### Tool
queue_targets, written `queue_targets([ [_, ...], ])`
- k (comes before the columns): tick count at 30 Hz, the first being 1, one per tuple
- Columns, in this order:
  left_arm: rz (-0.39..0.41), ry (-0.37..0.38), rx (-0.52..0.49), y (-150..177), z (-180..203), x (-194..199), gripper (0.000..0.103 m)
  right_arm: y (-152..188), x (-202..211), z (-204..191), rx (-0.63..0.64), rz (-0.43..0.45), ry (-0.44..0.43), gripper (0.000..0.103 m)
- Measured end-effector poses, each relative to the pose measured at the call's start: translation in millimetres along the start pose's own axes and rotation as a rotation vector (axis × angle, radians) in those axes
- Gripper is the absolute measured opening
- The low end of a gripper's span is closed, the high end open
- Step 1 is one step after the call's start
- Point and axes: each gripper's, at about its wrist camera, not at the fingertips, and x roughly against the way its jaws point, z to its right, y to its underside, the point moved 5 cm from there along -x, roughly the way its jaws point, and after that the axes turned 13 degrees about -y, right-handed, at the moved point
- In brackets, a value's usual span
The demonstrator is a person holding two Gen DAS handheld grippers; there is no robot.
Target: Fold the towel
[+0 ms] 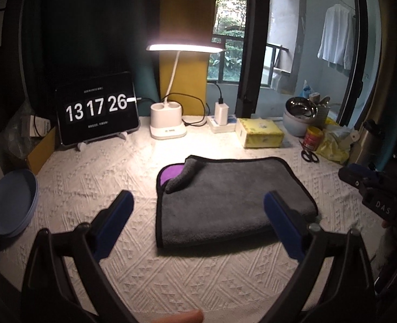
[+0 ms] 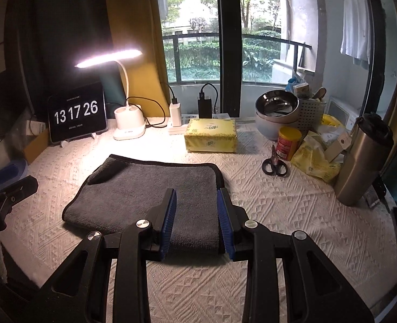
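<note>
A grey towel [image 1: 233, 199] with black trim lies folded on the white cloth, its far left corner turned back to show the purple underside [image 1: 171, 172]. It also shows in the right wrist view [image 2: 150, 191]. My left gripper [image 1: 198, 202] is wide open and empty, above the towel's near left edge. My right gripper [image 2: 197, 196] is partly open and empty, its blue pads hovering over the towel's near right corner. It appears at the right edge of the left wrist view [image 1: 371, 185].
At the back stand a tablet clock [image 1: 97, 109], a lit desk lamp [image 1: 169, 123], a charger [image 1: 221, 113] and a yellow tissue box [image 2: 212, 134]. Right: scissors [image 2: 274, 164], red can [image 2: 287, 142], steel bowls [image 2: 276, 107], steel flask [image 2: 362, 161]. Left: blue plates [image 1: 10, 204].
</note>
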Motion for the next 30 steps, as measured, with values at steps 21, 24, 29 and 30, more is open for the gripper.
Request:
queue_targets([
  [21, 0.099, 0.0, -0.005, 14.3, -6.6, 64.7, 0.098, 4.4, 69.8, -43.3, 0.066, 0.09, -0.02, 0.033],
  [24, 0.122, -0.006, -0.003, 14.8, -9.7, 75.5, 0.098, 5.6, 77.6, -48.3, 0.073, 0.102, -0.022, 0.033],
  [29, 0.144, -0.006, -0.002, 18.3, -12.8, 90.2, 0.098, 9.7, 91.4, -56.9, 0.086, 0.12, -0.025, 0.033],
  [30, 0.148, -0.006, -0.002, 19.2, -13.6, 93.1, 0.098, 10.4, 93.7, -58.1, 0.087, 0.122, -0.025, 0.033],
])
